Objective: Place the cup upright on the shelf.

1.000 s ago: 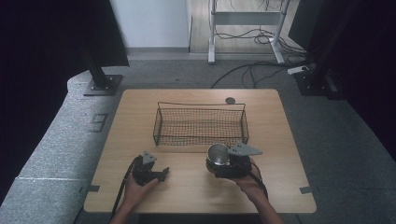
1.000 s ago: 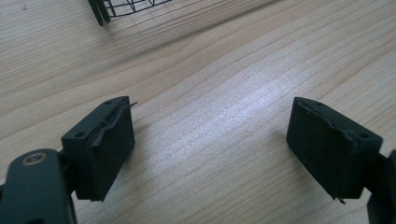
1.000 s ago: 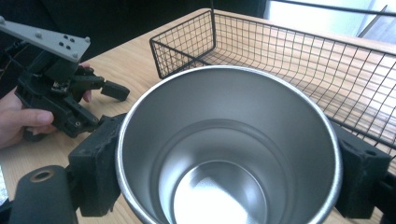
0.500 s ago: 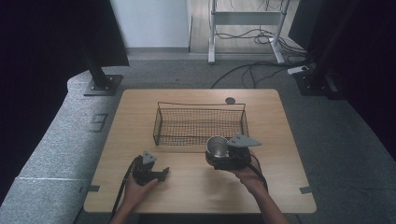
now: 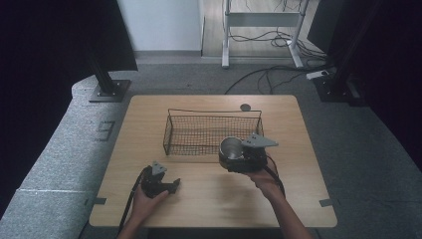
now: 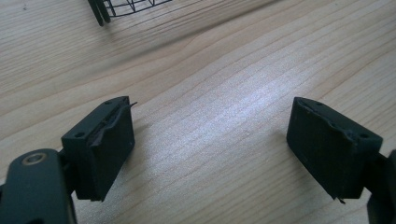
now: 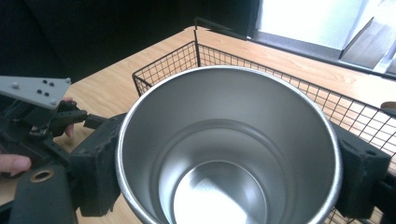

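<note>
Cup [image 7: 226, 149] sits clenched upright in the right claw [image 5: 239, 157], just at the basket's [image 5: 211, 130] near wall; it could clip the rim, perhaps. Left claw [image 5: 160, 183] rests released near the tabletop's [image 5: 298, 199] front edge.

A wire basket [image 5: 213, 130] stands on the table [image 5: 298, 129], toward its far middle. A small round disc [image 5: 245, 107] lies just behind the basket's far right corner. The metal cup [image 5: 231, 148] sits between the jaws of the right gripper [image 5: 239, 157], at the basket's near right corner. The left gripper [image 5: 160, 183] rests on the table, nearer the person and left of the cup, well apart from the basket.
</note>
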Motion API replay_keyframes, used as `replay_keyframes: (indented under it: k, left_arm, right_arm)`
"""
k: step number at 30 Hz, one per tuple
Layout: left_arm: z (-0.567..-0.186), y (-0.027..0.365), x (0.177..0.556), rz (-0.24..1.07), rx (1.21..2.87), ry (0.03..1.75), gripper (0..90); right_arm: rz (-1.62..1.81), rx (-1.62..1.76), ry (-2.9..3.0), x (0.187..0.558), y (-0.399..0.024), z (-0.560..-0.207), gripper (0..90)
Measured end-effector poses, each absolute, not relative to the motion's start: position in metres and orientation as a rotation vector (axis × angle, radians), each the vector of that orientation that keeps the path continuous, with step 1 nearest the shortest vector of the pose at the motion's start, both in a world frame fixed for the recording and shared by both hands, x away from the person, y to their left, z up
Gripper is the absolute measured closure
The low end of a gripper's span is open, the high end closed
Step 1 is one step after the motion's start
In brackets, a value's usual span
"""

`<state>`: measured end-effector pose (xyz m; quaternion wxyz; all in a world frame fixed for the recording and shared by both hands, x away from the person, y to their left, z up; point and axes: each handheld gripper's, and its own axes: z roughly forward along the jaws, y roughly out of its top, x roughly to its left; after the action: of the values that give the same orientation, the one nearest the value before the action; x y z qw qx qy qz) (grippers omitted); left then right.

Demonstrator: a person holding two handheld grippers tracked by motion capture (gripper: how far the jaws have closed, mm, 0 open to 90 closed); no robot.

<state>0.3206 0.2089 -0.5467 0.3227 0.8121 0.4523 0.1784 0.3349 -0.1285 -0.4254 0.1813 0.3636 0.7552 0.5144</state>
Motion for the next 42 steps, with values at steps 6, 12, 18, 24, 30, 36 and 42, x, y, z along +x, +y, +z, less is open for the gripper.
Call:
replay_keyframes:
  k: [6, 12, 18, 24, 30, 36, 42]
  left_arm:
    - [-0.547, 0.209, 0.321, 0.469, 2.132, 1.187, 15.0]
    - [-0.547, 0.209, 0.321, 0.468, 2.132, 1.187, 15.0]
    - [-0.547, 0.209, 0.321, 0.468, 2.132, 1.187, 15.0]
    - [-0.547, 0.209, 0.321, 0.468, 2.132, 1.187, 15.0]
    - [-0.547, 0.209, 0.321, 0.469, 2.132, 1.187, 15.0]
    - [-0.547, 0.209, 0.321, 0.468, 2.132, 1.187, 15.0]
    - [-0.547, 0.209, 0.321, 0.468, 2.132, 1.188, 15.0]
  right_arm:
    - [1.448, 1.025, 2.126, 0.341, -0.128, -0.420, 14.1]
    - [1.447, 1.032, 2.114, 0.349, -0.128, -0.416, 14.1]
    - [1.446, 1.059, 2.097, 0.360, -0.130, -0.415, 14.1]
    - [1.447, 1.075, 2.081, 0.368, -0.133, -0.411, 14.1]
    - [1.445, 1.095, 2.066, 0.379, -0.135, -0.408, 14.1]
    - [1.428, 1.126, 2.062, 0.390, -0.137, -0.411, 14.1]
    - [1.413, 1.157, 2.054, 0.402, -0.139, -0.417, 14.1]
